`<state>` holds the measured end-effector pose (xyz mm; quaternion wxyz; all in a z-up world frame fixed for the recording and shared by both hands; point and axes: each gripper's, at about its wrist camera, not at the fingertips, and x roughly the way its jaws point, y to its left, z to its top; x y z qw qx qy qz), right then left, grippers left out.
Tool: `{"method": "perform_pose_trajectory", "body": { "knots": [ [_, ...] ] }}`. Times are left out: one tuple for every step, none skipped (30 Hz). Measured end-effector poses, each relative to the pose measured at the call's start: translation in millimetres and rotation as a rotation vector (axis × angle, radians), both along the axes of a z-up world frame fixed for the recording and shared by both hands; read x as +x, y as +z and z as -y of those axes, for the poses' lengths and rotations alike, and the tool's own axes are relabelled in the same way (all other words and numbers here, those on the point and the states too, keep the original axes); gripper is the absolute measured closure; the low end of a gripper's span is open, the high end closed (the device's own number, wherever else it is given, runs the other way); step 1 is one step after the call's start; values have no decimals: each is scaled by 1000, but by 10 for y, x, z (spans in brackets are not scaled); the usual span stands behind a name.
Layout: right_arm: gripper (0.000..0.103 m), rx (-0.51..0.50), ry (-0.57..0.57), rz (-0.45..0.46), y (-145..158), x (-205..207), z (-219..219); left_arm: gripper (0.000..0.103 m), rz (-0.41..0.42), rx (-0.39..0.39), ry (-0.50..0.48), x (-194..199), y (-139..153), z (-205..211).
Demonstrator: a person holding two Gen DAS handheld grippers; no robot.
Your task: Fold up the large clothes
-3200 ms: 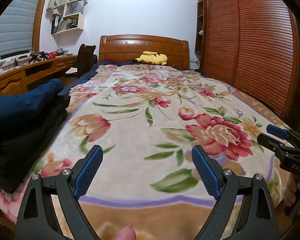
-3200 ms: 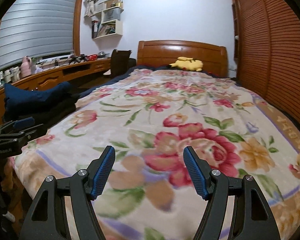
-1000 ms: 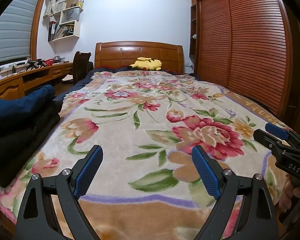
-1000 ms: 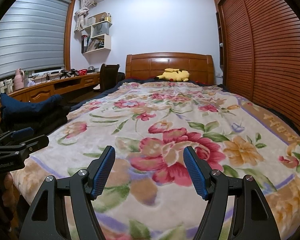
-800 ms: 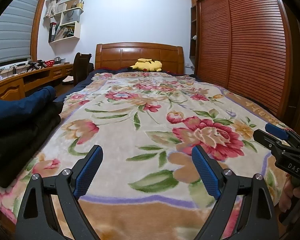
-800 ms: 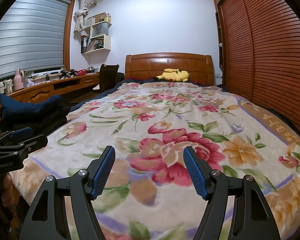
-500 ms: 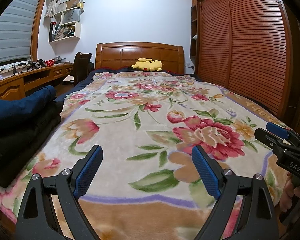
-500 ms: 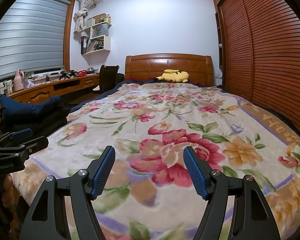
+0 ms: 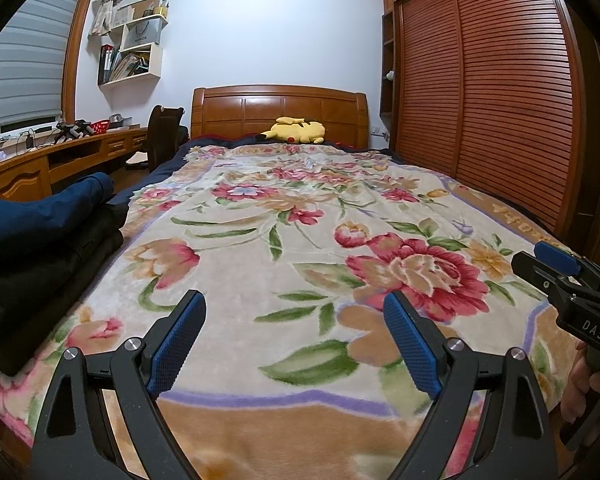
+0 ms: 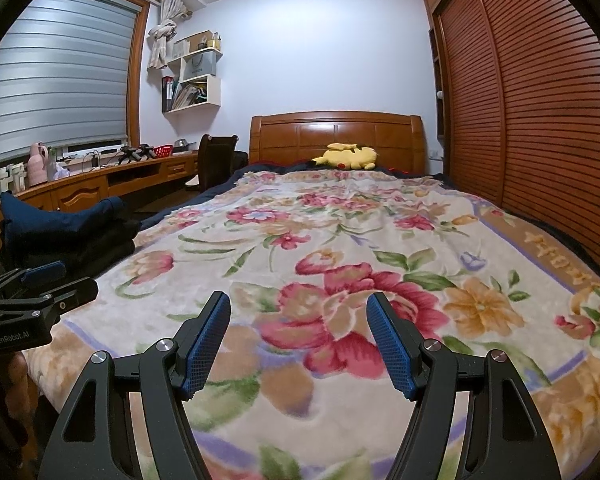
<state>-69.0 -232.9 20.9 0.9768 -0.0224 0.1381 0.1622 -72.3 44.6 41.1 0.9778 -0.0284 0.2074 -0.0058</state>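
A stack of folded dark clothes lies at the bed's left edge: a navy garment (image 9: 36,210) on top of black ones (image 9: 40,276). It also shows in the right wrist view (image 10: 66,228). My left gripper (image 9: 294,322) is open and empty, held above the foot of the bed, right of the stack. My right gripper (image 10: 298,322) is open and empty over the floral blanket (image 10: 340,248). Each gripper shows at the edge of the other's view: the right one (image 9: 556,268) and the left one (image 10: 44,280).
The bed has a wooden headboard (image 9: 280,114) with a yellow plush toy (image 9: 294,130) in front of it. A wooden slatted wardrobe (image 9: 480,92) runs along the right. A long desk (image 10: 100,184) and a dark chair (image 10: 216,160) stand at the left.
Since 3.2 s ago both views have lifted and levelled to face the headboard. Over the last second almost nothing has moved. Both grippers stay open.
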Motion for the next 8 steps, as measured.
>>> {"method": "perform_pose_trajectory", "body": {
  "knots": [
    [30, 1, 0, 0, 0, 0, 1, 12, 0, 0, 1, 0, 0, 0],
    [30, 2, 0, 1, -2, -1, 2, 12, 0, -1, -1, 1, -1, 0],
    [30, 2, 1, 1, -3, -3, 4, 12, -1, -1, 0, 4, -1, -2],
    [30, 3, 2, 1, -7, -6, 9, 12, -1, 0, 1, 0, -1, 1],
    [30, 3, 1, 2, -4, -3, 6, 12, 0, 0, 0, 0, -1, 0],
    [30, 3, 1, 2, -3, -4, 6, 12, 0, 0, 1, 0, -1, 0],
    [30, 3, 2, 2, -4, -2, 8, 12, -1, -1, 0, 0, -2, 0],
    [30, 3, 2, 2, -7, -7, 12, 12, -1, 0, 0, 0, -2, 0]
  ]
}}
